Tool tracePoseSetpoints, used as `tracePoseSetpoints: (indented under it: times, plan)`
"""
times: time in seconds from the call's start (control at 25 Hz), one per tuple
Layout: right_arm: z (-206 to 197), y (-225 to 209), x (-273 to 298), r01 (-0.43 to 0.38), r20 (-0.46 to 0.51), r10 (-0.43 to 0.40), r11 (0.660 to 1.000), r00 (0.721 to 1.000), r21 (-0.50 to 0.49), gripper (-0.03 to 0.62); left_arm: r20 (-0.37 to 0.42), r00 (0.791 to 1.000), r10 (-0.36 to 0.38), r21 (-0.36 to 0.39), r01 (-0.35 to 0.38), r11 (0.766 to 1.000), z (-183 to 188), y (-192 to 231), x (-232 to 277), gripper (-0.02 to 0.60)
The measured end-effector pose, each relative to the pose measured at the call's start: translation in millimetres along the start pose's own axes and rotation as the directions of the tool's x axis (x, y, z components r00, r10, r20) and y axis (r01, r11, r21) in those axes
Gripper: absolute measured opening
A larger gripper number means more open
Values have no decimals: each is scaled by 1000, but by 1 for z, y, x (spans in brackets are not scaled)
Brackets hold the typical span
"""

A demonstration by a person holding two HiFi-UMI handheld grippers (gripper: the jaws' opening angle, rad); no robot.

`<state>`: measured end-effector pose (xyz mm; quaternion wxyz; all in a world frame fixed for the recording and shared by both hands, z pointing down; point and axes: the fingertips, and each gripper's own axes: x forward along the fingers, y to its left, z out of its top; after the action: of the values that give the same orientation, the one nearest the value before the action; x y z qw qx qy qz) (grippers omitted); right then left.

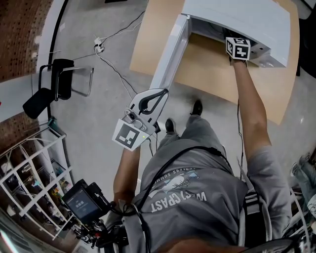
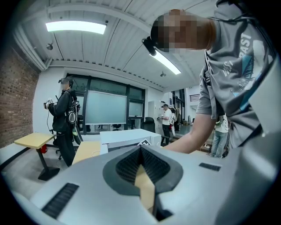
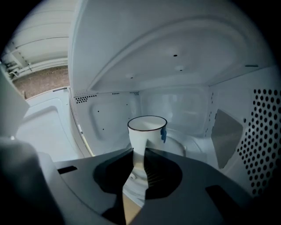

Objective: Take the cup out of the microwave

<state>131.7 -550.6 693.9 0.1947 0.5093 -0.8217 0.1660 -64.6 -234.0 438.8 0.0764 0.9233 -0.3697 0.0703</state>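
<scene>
**Grasp closing on cup [image 3: 147,129] in microwave [image 1: 237,15]**

Left hand-held gripper [image 2: 140,151]: jaws together, empty. Right hand-held gripper [image 3: 139,151]: inside the microwave, jaws closing, the cup's lower wall between their tips. The cup stands upright on the turntable [image 3: 184,145]. Risk: a shallow, off-centre pinch tips it.

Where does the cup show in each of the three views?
Head view: not in it; the microwave hides it.
Left gripper view: not in it; only the microwave's outside shows.
Right gripper view: the cup stands upright at the picture's centre, inside the cavity.
Shared landmark: the microwave, seen from inside in the right gripper view.
</scene>
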Motion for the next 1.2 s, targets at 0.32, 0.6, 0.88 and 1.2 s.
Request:
tracePoseSetpoints:
  times: [0.32, 0.6, 0.88, 1.2]
  plan:
    - [-13, 26, -29, -62, 53, 63, 998, 997, -18, 72, 14, 1000, -4, -6, 4, 1000, -2, 0, -9, 41]
    - [-19, 33, -50, -65, 93, 65, 998, 994, 1, 72, 22, 999, -24, 2, 24, 1000, -3, -7, -14, 41]
    - [-11, 45, -74, -64, 111, 66, 998, 992, -22, 72, 36, 999, -35, 7, 35, 999, -2, -10, -26, 41]
    - [-11, 60, -107, -48, 115, 51, 998, 992, -27, 72, 70, 996, -60, 22, 59, 998, 6, -19, -47, 41]
